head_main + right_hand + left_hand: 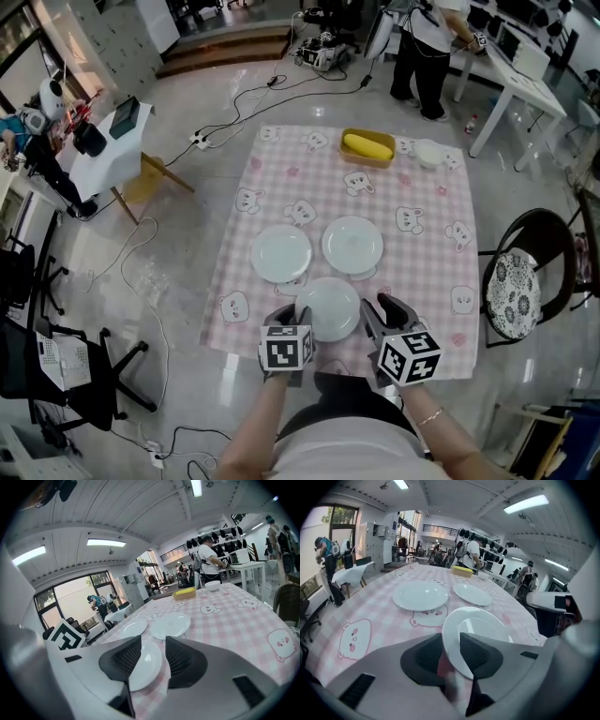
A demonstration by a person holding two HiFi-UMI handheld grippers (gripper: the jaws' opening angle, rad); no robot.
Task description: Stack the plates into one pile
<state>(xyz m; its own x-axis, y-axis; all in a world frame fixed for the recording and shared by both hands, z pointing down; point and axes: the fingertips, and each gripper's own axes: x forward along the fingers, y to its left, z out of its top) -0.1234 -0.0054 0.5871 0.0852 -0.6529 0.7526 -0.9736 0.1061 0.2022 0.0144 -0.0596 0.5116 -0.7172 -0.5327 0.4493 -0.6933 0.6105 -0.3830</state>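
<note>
1. Left gripper (451, 657): jaws apart, astride the near-left rim of the nearest plate (330, 307). No squeeze evident.
2. Right gripper (382, 312): jaws apart and empty, just beside the same plate's right rim, lined up on it.
3. Step in hand, as judged: grasping the nearest plate. Seat the rim deep between the pads before closing, close gently, then lift level and clear of the cloth. Glazed rim probably slick.
4. Nearest plate: white, round, shallow, glossy. Flat on the pink checked table (441, 244), by its near edge.
5. Beyond: left plate (281, 254) and right plate (352, 245), matching white, side by side, not touching. Either suitable as base of the pile.
</note>
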